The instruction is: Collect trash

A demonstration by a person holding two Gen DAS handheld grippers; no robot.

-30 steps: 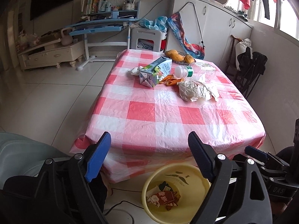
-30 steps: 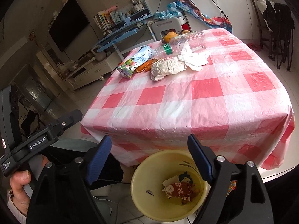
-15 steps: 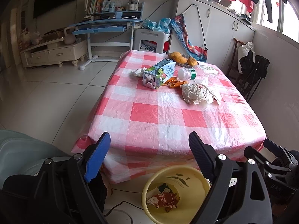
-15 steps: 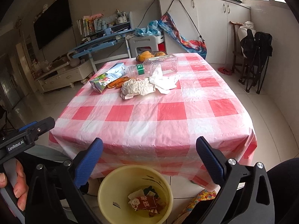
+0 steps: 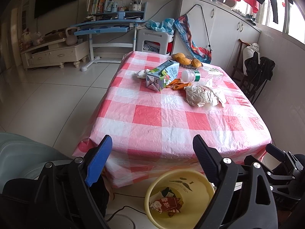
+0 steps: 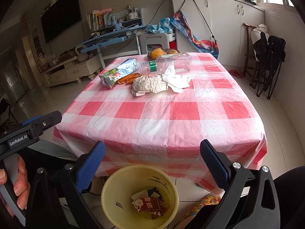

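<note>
Yellow bin [image 5: 202, 183], rim partly hidden

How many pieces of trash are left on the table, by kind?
Carton: 1
Plastic bottle: 1
Orange peel, one cluster: 1
Crumpled paper wrapper: 1
White tissue wads: 2, one beside the wrapper, one behind the carton
Total: 6, not counting the fruit at the far edge.

A tipped juice carton [image 5: 163, 75], orange peel [image 5: 179, 85] and crumpled paper [image 5: 200, 96] lie clustered, apparently touching, on the table.
</note>
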